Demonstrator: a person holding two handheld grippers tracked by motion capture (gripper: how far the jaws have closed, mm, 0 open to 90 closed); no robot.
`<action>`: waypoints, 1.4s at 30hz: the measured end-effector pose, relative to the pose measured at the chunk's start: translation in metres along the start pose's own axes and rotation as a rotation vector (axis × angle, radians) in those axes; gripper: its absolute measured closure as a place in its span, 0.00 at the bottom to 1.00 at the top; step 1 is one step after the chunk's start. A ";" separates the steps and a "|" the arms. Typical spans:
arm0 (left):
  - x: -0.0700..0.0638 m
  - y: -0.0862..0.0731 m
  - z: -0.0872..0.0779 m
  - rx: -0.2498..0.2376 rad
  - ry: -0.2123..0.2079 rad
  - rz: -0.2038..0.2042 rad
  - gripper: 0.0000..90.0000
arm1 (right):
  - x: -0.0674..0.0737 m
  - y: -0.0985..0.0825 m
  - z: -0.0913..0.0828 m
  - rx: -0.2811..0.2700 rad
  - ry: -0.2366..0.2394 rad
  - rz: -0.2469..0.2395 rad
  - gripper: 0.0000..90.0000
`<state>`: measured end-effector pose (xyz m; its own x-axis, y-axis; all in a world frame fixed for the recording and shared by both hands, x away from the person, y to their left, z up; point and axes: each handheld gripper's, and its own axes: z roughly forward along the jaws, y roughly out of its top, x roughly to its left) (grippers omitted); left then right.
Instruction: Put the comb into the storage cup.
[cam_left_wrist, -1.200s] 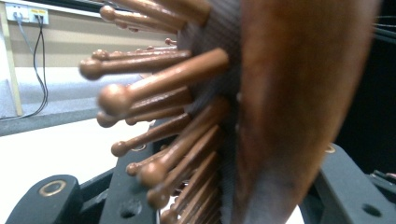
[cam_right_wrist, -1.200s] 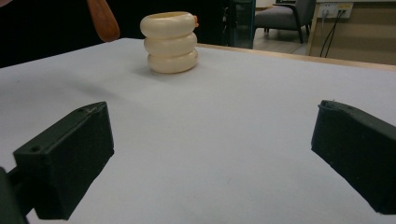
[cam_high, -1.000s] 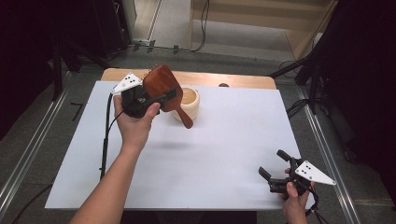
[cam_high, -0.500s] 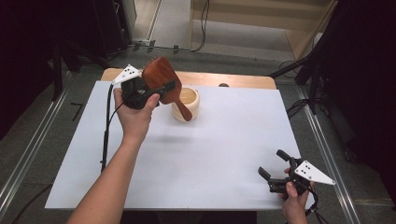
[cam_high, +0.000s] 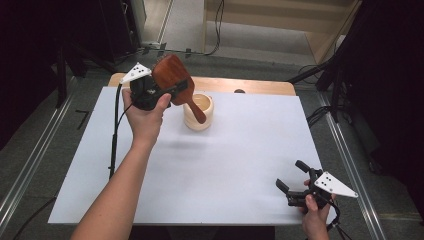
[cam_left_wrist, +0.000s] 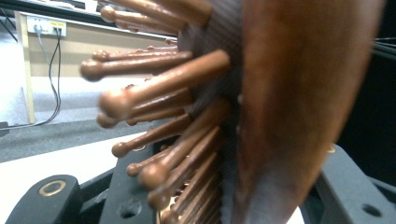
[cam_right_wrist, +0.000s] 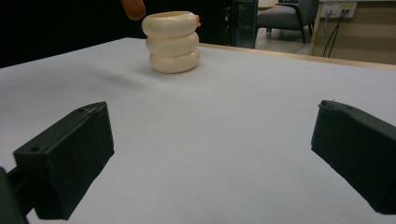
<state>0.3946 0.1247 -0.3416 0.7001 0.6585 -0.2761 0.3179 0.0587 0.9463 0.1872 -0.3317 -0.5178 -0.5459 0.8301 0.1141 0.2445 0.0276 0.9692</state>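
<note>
A dark red-brown wooden hairbrush hangs in the air at the back left, my left gripper shut on its head. Its handle slants down to the right, and the tip hangs over the mouth of a cream ribbed cup. In the left gripper view the brush's back and its round-tipped pins sit between the black jaws. At the front right, low over the sheet, my right gripper stands open and holds nothing. Seen from the right gripper, the cup stands far ahead with the handle tip above it.
A white sheet covers most of the wooden table. The left gripper's cable trails down the sheet's left side. Metal rails run along both sides. Dark equipment and floor cables lie beyond the back edge.
My left hand has carried the brush a little up and toward the back of the table, so the handle tip now sits over the cup's mouth. The right gripper has kept still.
</note>
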 end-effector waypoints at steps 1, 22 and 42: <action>0.001 0.000 0.000 -0.003 0.000 0.003 0.62 | 0.000 0.000 0.000 0.001 0.001 0.002 0.00; 0.022 0.013 0.017 -0.025 0.066 -0.028 0.62 | 0.001 0.000 0.001 0.005 0.004 -0.002 0.00; 0.036 0.005 0.038 -0.017 0.153 -0.046 0.62 | 0.000 0.000 0.000 -0.002 0.008 0.003 0.00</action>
<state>0.4458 0.1199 -0.3530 0.5789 0.7616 -0.2913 0.3353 0.1033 0.9364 0.1872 -0.3316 -0.5181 -0.5519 0.8254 0.1186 0.2445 0.0243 0.9693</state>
